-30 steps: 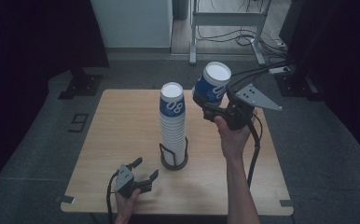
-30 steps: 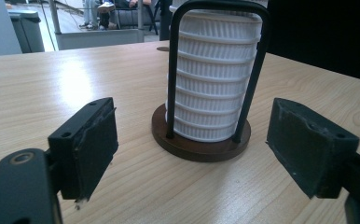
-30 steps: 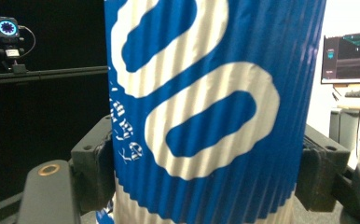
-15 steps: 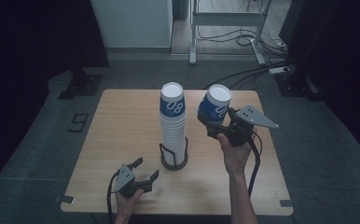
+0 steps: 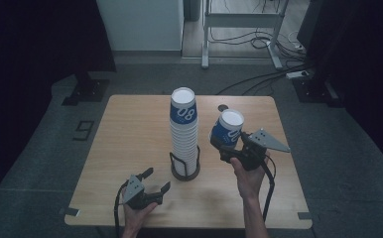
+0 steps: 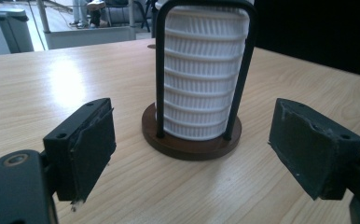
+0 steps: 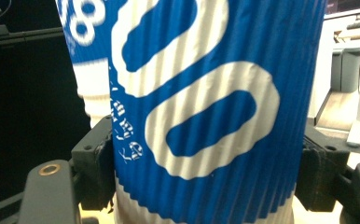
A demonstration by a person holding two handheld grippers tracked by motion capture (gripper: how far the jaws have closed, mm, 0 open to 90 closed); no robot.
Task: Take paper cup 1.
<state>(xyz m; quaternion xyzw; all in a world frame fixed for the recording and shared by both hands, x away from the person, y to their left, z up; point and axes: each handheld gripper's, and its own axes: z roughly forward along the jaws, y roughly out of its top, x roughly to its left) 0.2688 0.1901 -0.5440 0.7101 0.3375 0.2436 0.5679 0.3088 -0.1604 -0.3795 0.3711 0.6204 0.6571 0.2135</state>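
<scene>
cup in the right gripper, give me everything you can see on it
The paper cup is blue with large white numerals and a white band at its base, its wall ribbed like corrugated card. It is upside down, flat white bottom facing up, slightly tilted, in the air right of the cup stack, apart from it. The right gripper clamps its lower wall, one pad on each side.

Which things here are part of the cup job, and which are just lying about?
In the job: blue cup clamped in the right gripper; cup stack; wire holder; left gripper, open near the holder.

Lying about: small dark disc on the table; floor cables.
</scene>
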